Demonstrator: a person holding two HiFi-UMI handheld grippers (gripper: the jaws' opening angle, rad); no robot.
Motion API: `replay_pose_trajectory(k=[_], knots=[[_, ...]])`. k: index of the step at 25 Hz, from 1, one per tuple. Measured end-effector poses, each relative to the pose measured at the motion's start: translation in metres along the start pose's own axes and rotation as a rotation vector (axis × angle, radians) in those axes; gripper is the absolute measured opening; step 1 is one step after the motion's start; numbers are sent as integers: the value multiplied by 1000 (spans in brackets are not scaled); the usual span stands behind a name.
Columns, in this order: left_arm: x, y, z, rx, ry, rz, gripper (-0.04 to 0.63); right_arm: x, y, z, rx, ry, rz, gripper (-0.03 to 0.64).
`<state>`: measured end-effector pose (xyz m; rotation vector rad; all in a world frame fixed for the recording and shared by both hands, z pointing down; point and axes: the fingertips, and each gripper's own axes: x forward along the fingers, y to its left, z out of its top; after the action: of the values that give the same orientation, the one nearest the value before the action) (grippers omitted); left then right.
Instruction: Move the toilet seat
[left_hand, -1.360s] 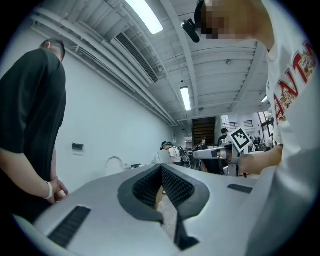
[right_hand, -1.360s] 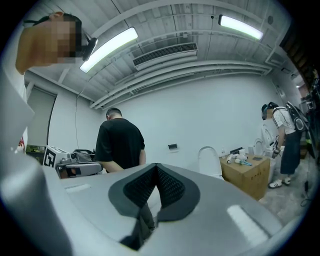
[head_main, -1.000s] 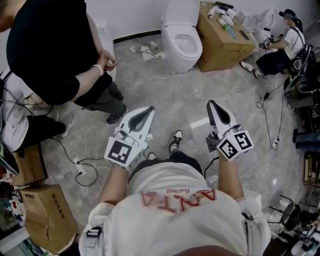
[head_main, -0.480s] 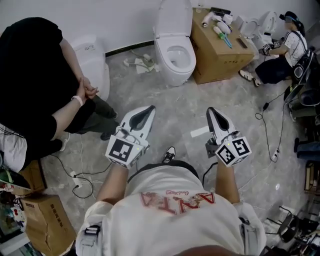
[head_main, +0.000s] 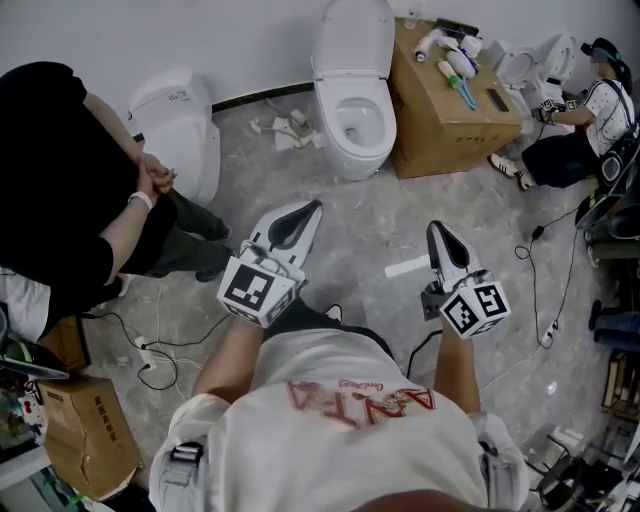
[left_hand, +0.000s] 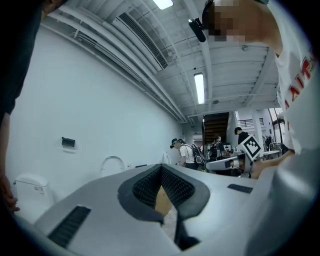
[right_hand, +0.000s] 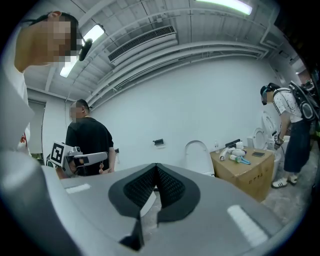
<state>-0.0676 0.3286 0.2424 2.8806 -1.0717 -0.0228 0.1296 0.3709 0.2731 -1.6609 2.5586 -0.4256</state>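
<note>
Toilet seat (head_main: 352, 118) lies ahead of both jaws, well apart, nearer than a second ago. Left gripper (head_main: 303, 212) and right gripper (head_main: 438, 234): jaws closed, empty. Approach incomplete; seat untouched.

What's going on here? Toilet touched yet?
Not yet. A person holds the left gripper and right gripper out in front, both shut and empty, well short of the toilet. Its lid is up. A bystander in black stands at the left.
</note>
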Motion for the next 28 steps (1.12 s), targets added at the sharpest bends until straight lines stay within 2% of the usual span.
replay_pose_trajectory(k=[7, 13, 19, 28], knots=[[34, 35, -5, -16, 14, 21, 9, 44, -25, 4, 1, 21, 23, 0], [82, 83, -11, -45, 18, 19, 9, 101, -54, 16, -9, 50, 19, 0], [143, 148, -14, -58, 25, 10, 9, 181, -91, 31, -6, 67, 8, 0], [217, 249, -8, -88, 35, -18, 9, 294, -122, 60, -20, 96, -14, 0]])
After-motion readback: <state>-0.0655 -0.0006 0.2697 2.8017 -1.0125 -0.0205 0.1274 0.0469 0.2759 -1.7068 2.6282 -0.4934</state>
